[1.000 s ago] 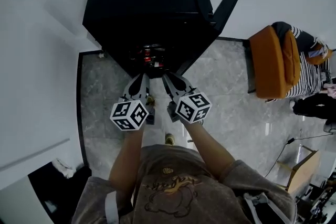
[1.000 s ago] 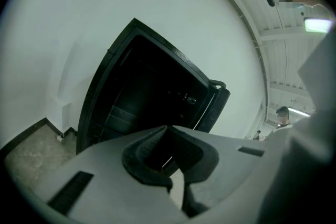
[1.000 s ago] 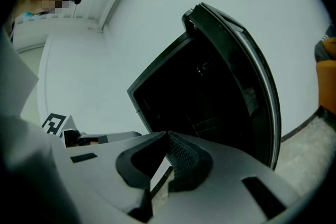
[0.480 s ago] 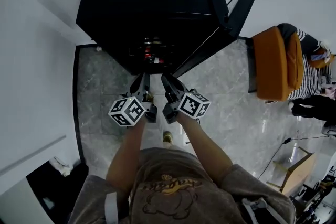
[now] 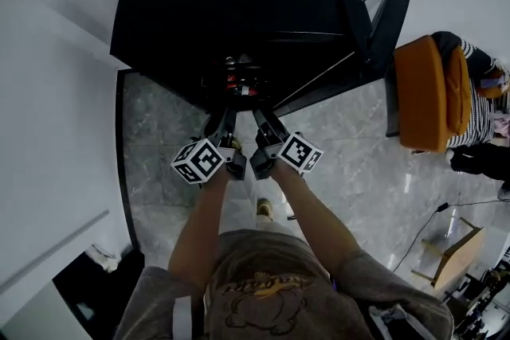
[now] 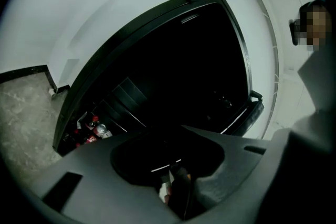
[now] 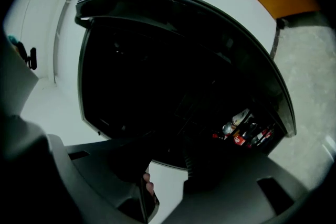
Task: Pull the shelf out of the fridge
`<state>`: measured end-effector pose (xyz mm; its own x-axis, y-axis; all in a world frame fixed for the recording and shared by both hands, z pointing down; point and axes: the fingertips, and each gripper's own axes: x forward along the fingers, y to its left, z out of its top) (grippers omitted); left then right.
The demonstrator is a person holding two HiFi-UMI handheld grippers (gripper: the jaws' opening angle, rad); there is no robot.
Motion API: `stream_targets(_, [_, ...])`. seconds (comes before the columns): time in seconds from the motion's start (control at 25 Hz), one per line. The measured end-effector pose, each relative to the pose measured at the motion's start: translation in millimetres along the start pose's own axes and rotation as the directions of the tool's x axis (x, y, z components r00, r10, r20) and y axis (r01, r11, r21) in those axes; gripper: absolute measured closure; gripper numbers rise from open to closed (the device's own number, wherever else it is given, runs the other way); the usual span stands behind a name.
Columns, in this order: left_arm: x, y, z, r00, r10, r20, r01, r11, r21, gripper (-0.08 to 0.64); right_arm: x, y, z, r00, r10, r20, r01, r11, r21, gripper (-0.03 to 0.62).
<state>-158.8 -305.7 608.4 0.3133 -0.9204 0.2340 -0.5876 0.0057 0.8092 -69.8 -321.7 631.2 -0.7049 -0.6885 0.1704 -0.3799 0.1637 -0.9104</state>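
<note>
Grey marble floor [image 5: 159, 139] under the person. The left tool [image 5: 225, 119] and right tool [image 5: 261, 117], jaws just opened and standing apart, grip nothing and point into the open black fridge [image 5: 239, 4]. The shelf [image 6: 125, 96] remains inside, near the bottles [image 5: 237, 82].

Grey-brown short-sleeved tee [image 5: 263, 291], cartoon chest print. Left gripper [image 5: 223, 122], right gripper [image 5: 267, 122] black, white square-marked cubes [image 5: 198, 161]. Jaws just opened, nothing gripped.
</note>
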Motion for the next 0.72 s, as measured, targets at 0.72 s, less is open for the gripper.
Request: stream_targets(0.72, [64,62,15,0.999,0.054,0.002,-0.054,0.989,-0.138,0.405,63,-48,9,0.996,-0.091,0.02,0.09,0.994,0.059,0.446])
